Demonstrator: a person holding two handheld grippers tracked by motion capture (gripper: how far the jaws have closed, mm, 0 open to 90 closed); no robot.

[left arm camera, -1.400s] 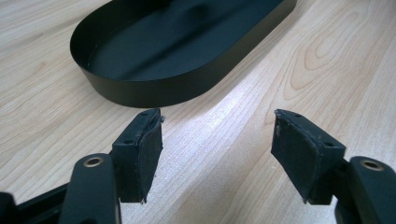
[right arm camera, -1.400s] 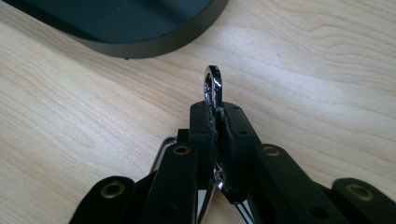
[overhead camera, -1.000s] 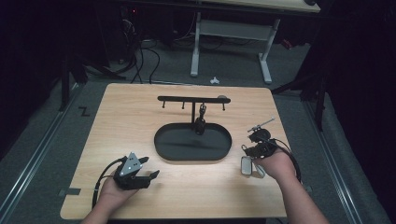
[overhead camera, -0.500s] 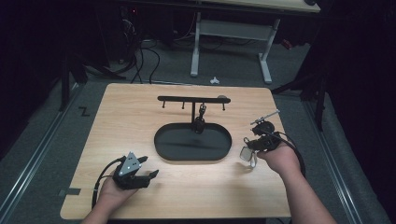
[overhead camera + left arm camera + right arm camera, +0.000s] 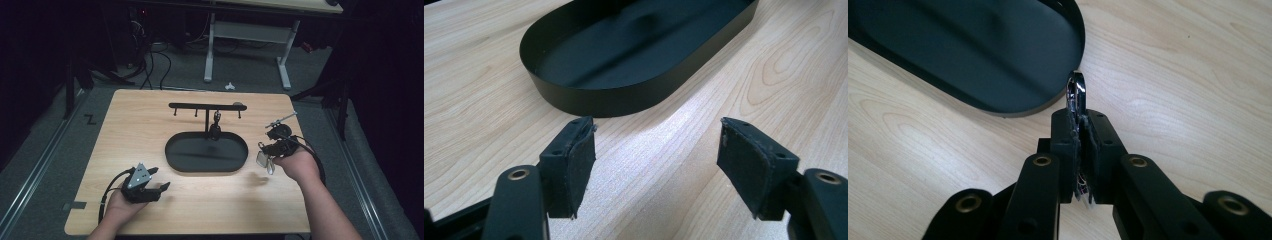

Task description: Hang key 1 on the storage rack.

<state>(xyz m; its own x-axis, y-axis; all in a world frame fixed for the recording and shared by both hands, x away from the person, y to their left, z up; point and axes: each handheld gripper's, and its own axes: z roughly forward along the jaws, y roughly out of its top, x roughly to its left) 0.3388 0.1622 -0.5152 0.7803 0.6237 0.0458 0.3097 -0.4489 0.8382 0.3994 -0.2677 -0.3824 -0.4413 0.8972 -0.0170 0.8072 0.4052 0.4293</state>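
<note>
High view: black oval tray [image 5: 235, 162] beneath hook rack [image 5: 207, 106].

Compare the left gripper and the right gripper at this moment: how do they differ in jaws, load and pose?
The left gripper has its jaws wide apart with bare table between them; the right gripper has its jaws shut on a small shiny metal piece. The left gripper sits low at the near edge of the table, while the right gripper is raised beside the black oval tray. Both are black, hand-held and aimed toward that tray.
</note>
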